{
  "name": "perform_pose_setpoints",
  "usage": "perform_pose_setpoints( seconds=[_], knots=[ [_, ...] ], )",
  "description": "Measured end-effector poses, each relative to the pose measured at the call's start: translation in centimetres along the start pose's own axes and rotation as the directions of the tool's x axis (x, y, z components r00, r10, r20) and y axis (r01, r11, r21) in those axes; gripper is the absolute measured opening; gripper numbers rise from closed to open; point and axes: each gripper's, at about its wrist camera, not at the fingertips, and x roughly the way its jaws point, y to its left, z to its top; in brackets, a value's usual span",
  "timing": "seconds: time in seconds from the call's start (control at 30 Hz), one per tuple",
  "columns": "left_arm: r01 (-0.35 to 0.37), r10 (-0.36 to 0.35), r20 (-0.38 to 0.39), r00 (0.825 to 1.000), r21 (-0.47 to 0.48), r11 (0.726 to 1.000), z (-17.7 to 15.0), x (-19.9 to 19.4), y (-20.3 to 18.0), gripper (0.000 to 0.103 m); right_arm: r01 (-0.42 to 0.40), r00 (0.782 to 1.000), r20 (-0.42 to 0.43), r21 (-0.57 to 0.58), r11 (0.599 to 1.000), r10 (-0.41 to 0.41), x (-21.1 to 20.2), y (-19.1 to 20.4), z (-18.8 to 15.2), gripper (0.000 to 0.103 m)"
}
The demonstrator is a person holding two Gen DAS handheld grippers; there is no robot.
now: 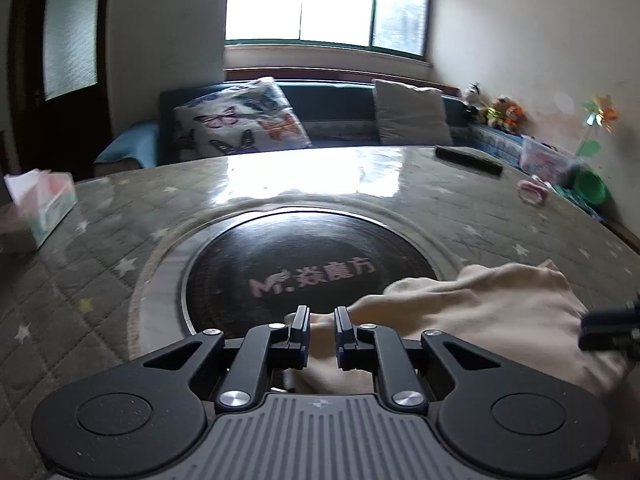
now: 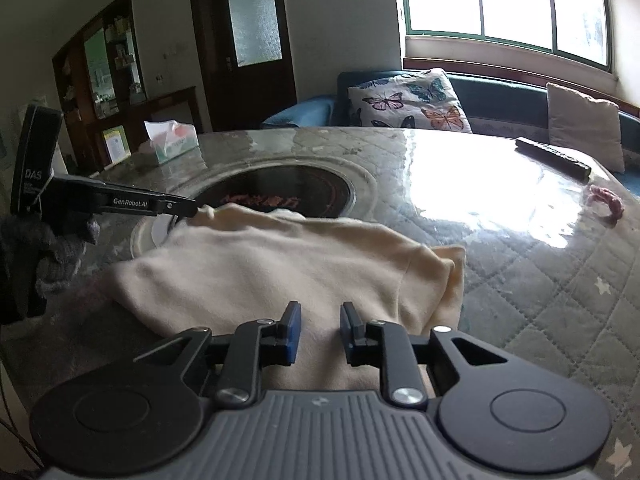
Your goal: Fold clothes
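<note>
A cream garment (image 2: 280, 264) lies bunched on the quilted table, partly over the round black hotplate (image 2: 288, 192). It also shows in the left wrist view (image 1: 480, 308). My left gripper (image 1: 322, 322) has its jaws slightly apart with a fold of the cream cloth between them; in the right wrist view (image 2: 192, 210) its tip sits at the garment's far left edge. My right gripper (image 2: 320, 320) is open just above the garment's near edge, with cloth under its fingers. Its tip shows at the right edge of the left wrist view (image 1: 608, 328).
A tissue box (image 1: 44, 208) stands at the table's left. A black remote (image 2: 554, 158) and a pink hair tie (image 2: 608, 200) lie at the far right. Toys and a green bowl (image 1: 590, 186) sit beyond the right edge. A sofa with cushions (image 1: 244, 120) stands behind.
</note>
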Motion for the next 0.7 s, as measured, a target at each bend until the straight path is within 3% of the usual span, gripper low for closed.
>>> perform_pose_setpoints(
  seconds=[0.3, 0.4, 0.57, 0.7],
  knots=[
    [-0.016, 0.016, -0.048, 0.999, 0.003, 1.000, -0.3, 1.9, 0.1, 0.014, 0.041, 0.999, -0.002, 0.041, 0.998, -0.041, 2.4, -2.1, 2.7, 0.020],
    [-0.016, 0.016, -0.052, 0.999, 0.006, 1.000, -0.5, 2.1, 0.3, 0.014, 0.063, 0.998, -0.011, 0.044, 0.997, -0.062, 3.5, -3.1, 2.9, 0.020],
    [-0.018, 0.019, -0.054, 0.998, 0.005, 1.000, -0.4, 2.2, 0.3, 0.014, 0.093, 0.995, -0.048, 0.145, 0.985, -0.086, 4.6, -5.5, 2.3, 0.020],
    [-0.022, 0.023, -0.046, 0.999, 0.006, 1.000, -0.2, 1.5, 0.2, 0.017, 0.102, 0.995, -0.033, 0.128, 0.986, -0.099, 3.8, -5.2, 2.5, 0.022]
  ],
)
